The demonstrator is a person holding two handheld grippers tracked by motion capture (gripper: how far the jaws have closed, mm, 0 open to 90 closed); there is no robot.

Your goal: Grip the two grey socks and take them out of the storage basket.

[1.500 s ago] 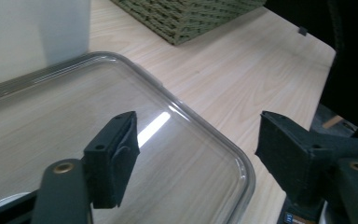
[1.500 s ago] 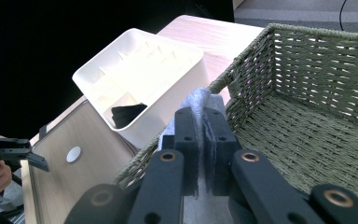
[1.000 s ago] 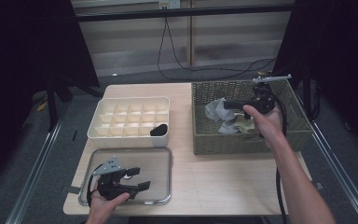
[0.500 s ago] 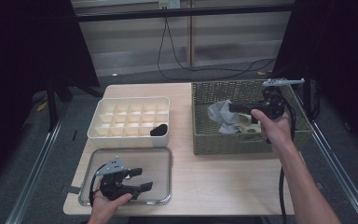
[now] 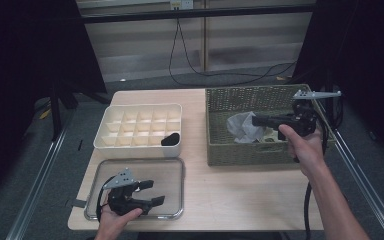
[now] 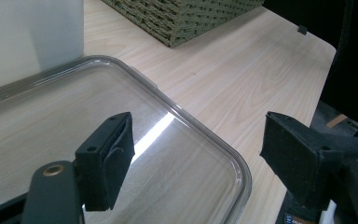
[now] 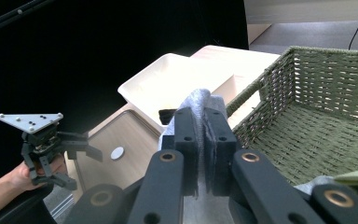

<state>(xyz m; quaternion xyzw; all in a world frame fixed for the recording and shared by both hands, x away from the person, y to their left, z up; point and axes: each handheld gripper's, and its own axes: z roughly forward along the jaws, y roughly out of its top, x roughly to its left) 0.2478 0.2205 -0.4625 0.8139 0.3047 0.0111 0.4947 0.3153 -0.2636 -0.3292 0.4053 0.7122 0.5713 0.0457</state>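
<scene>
One grey cloth (image 7: 196,103) is clamped in the right gripper's (image 7: 202,122) jaws over one green woven basket (image 5: 220,102). The left gripper (image 5: 149,192), jaws apart, is held above one clear tray (image 5: 172,167).

Grey cloth (image 7: 196,105): soft, knitted-looking fabric, pale grey, crumpled. A fold of it is pinched between the closed jaws of the right gripper (image 7: 201,135), with the top edge rising just above the pads. In the high view the rest of the cloth (image 5: 243,127) hangs bunched off the jaw tips, inside the green woven basket (image 5: 230,150), near its middle, at the level of the basket's rim. Whether its lower end touches the basket floor cannot be told.
</scene>
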